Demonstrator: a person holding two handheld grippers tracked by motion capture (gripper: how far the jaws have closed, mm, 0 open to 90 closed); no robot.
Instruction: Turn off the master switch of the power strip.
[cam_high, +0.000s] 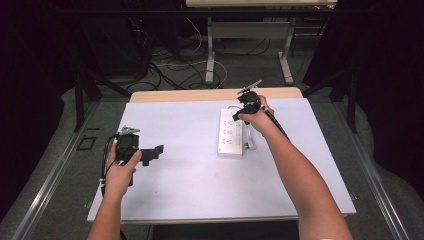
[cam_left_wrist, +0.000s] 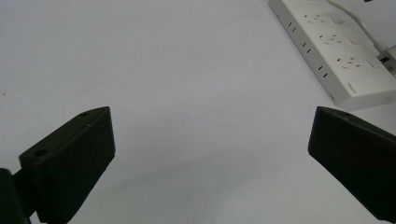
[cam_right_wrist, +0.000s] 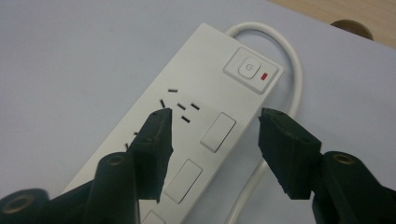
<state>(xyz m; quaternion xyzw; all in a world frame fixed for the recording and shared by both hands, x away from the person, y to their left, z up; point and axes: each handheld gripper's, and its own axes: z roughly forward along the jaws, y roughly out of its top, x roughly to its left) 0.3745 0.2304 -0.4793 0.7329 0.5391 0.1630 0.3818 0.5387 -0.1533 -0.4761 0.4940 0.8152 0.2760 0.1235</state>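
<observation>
The right gripper (cam_right_wrist: 212, 126) hangs over the white power strip (cam_right_wrist: 196, 126), right above its row of small switches. Its jaws stand apart with nothing between them. The main switch (cam_right_wrist: 252, 70) with the red light sits just past the jaw tips.

If the gripper comes down crooked, I think a jaw could poke a socket hole or press the wrong switch. The white cable (cam_right_wrist: 292, 60) loops close beside one jaw, so a jaw could snag it and drag the strip across the table (cam_high: 175, 175). The strip is light and may slide when pushed.

The left gripper (cam_high: 145, 155) waits far off to the side, jaws wide apart, holding nothing.
</observation>
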